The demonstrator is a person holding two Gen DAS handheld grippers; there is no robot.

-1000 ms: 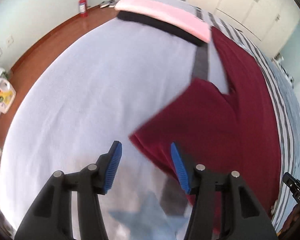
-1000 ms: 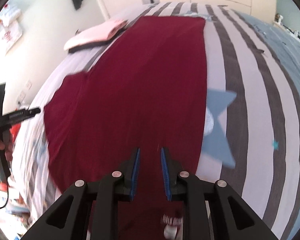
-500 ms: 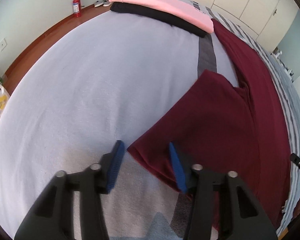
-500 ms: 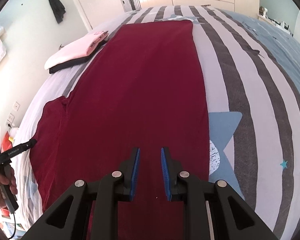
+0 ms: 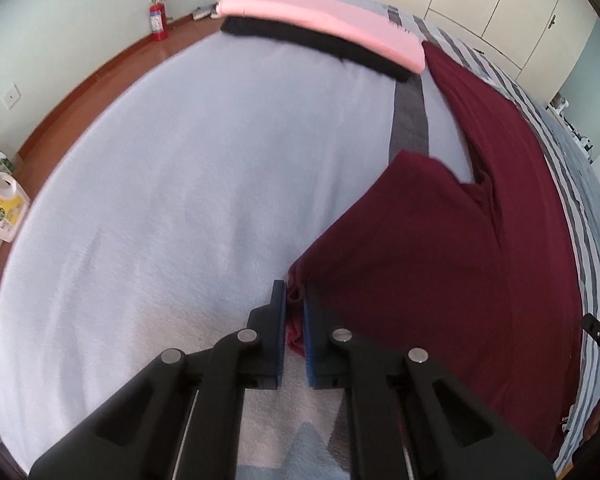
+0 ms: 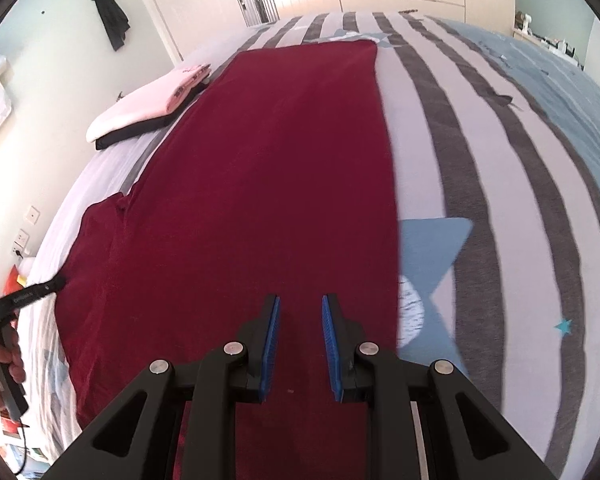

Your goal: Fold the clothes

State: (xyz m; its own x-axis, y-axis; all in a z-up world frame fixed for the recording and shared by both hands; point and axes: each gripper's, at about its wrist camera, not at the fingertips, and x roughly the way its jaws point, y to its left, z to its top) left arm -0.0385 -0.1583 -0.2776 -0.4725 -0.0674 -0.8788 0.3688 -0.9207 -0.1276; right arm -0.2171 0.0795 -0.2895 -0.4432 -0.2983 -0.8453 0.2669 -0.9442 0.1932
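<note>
A dark red garment lies spread lengthwise on the bed; it also shows in the left wrist view. One sleeve sticks out toward the pale side of the bed. My left gripper is shut on the cuff edge of that sleeve, with red cloth bunched between the blue pads. My right gripper is slightly open and empty, hovering over the near end of the garment. The left gripper also shows in the right wrist view at the sleeve.
A folded pink garment on a black one lies at the far end of the bed; the stack also shows in the right wrist view. The bed cover has grey stripes and blue stars. Wooden floor, a fire extinguisher and a detergent jug lie left.
My left gripper moved forward onto the sleeve cuff and shut on it. My right gripper stayed over the near end of the garment, unchanged in opening.
</note>
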